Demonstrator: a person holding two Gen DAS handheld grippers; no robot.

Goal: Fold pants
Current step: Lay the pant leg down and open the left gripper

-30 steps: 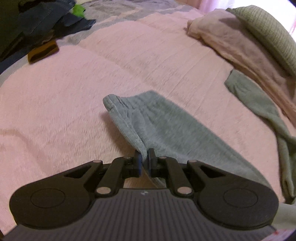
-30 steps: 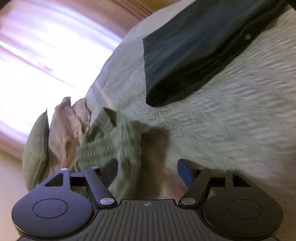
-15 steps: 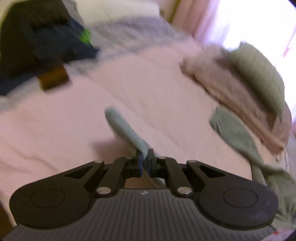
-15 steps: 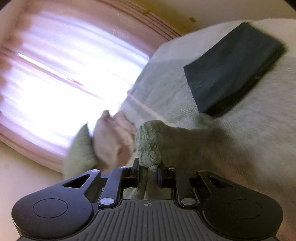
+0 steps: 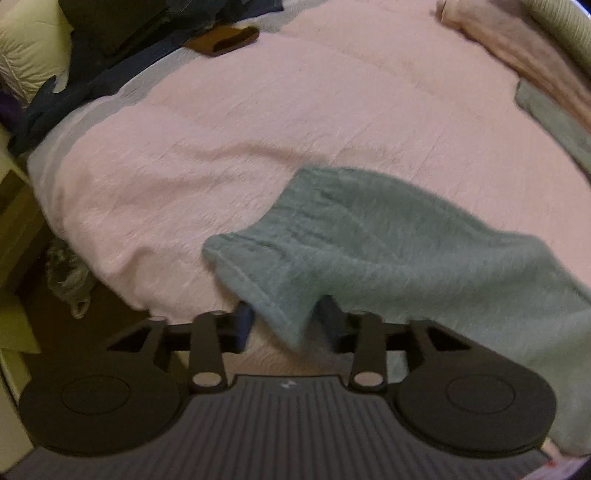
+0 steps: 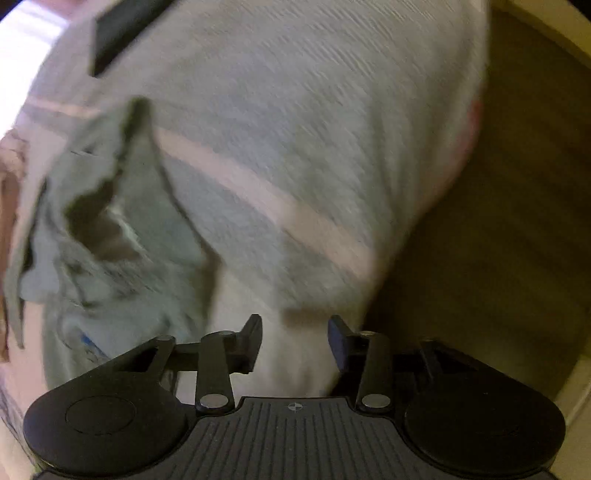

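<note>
Left gripper: jaws spreading apart, a hemmed corner of the grey-green pants hanging between them, the pads not pressing on the cloth; gripper pointed steeply down at the near edge of the bed.

Right gripper: jaws spreading apart, nothing between them, only pale bedcover under the gap; picture blurred.

Pants: one leg spread flat across the pink bedcover from the left gripper toward the right side of the left wrist view; in the right wrist view the crumpled waist end lies just left of the right gripper, its opening dark, apart from the pads.

Bed: pink quilted cover with a grey band toward the far side.

Further items, left wrist view: a pink garment at the far right corner, touching a ribbed green cushion; a heap of dark clothes at the far left; a brown item just beside that heap; a pale pillow at the left edge.

Right wrist view: a dark folded garment on the far part of the bed, well apart from the pants.
</note>
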